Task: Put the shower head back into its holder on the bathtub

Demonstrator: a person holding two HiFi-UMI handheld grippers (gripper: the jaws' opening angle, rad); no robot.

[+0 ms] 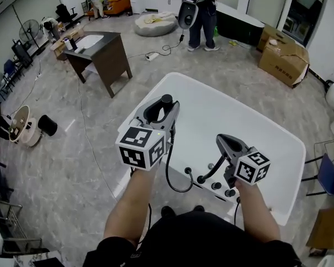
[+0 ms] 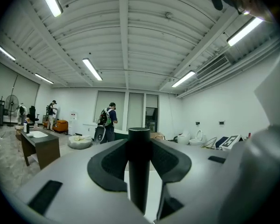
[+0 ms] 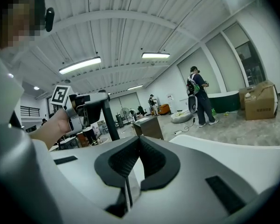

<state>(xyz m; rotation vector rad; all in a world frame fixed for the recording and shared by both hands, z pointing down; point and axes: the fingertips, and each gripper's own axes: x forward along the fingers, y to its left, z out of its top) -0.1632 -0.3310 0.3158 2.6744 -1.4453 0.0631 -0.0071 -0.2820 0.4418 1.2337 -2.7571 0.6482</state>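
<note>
Broadly, the smooth white bathtub (image 1: 250, 121), a rounded rectangle, fills the centre-right of the head view. Over its near-left rim, the left gripper (image 1: 157, 111) has its ribbed black pads clamped on the shower head (image 2: 139, 171), an upright matte black cylinder. At lower right, the right gripper (image 3: 139, 143) has its pads pressed together, empty. A thin black hose (image 1: 170, 179) loops down toward the rounded black fittings (image 1: 201, 178) on the tub's near rim.

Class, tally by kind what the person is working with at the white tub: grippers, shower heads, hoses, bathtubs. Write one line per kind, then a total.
Grippers: 2, the left gripper and the right gripper
Shower head: 1
Hose: 1
Bathtub: 1
Total: 5
</note>
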